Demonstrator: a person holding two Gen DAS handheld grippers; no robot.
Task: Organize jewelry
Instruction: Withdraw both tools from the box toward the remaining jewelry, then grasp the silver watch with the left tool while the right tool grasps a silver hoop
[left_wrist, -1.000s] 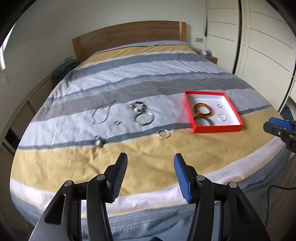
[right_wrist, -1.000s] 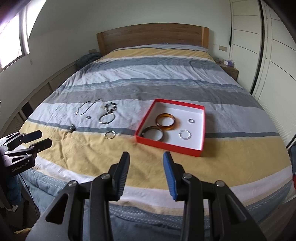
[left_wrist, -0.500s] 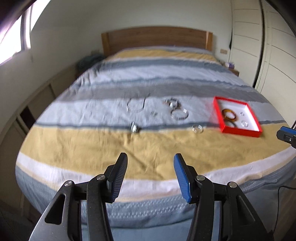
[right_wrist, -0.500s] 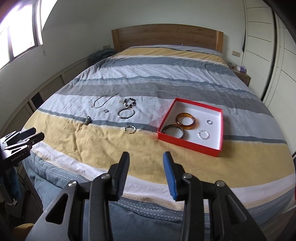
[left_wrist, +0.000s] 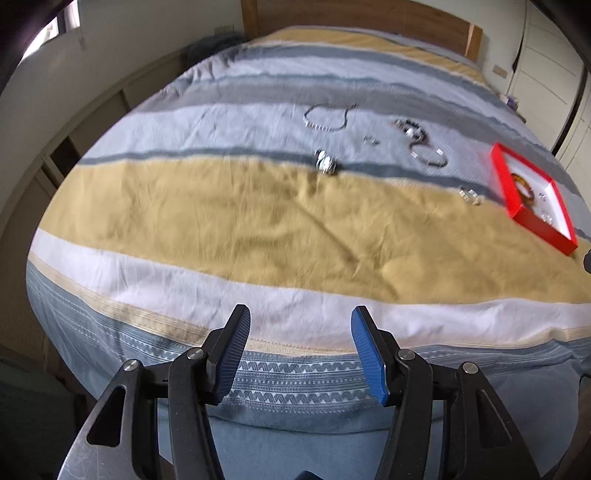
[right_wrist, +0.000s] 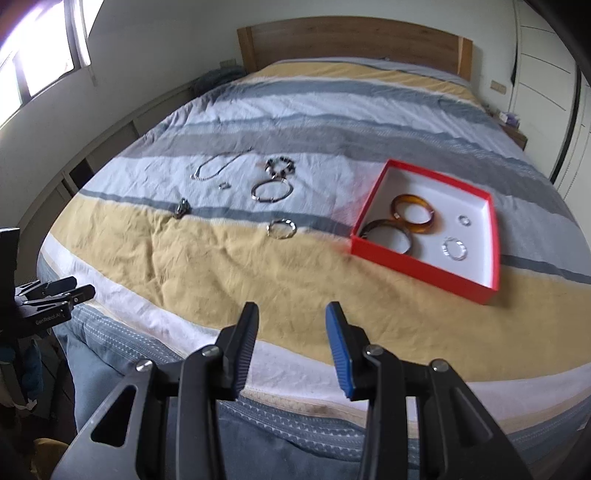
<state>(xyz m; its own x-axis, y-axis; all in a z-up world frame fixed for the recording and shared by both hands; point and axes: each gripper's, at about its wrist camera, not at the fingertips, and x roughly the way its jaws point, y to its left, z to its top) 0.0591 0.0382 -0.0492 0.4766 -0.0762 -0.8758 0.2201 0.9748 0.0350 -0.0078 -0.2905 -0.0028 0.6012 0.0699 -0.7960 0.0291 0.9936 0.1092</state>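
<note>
A red box (right_wrist: 417, 263) with a white inside lies on the striped bed; it holds two amber bangles (right_wrist: 413, 213), a small ring (right_wrist: 464, 220) and a silver ring (right_wrist: 455, 249). Left of it lie a silver chain (right_wrist: 216, 168), a beaded bracelet (right_wrist: 280, 166), a silver bangle (right_wrist: 272, 190), a small bracelet (right_wrist: 282, 229), a dark clasp piece (right_wrist: 182, 208) and a tiny ring (right_wrist: 224, 185). The box also shows in the left wrist view (left_wrist: 511, 201). My left gripper (left_wrist: 301, 347) and right gripper (right_wrist: 291, 347) are open and empty, at the bed's near edge.
A wooden headboard (right_wrist: 351, 44) stands at the far end. White wardrobe doors (right_wrist: 546, 92) and a nightstand (right_wrist: 511, 129) are on the right. A low shelf unit (right_wrist: 92, 162) runs along the left wall under a window (right_wrist: 40, 62).
The left gripper swung left and moved closer to the bed, so the box now sits at its far right. The right gripper moved closer to the jewelry. Both stayed open.
</note>
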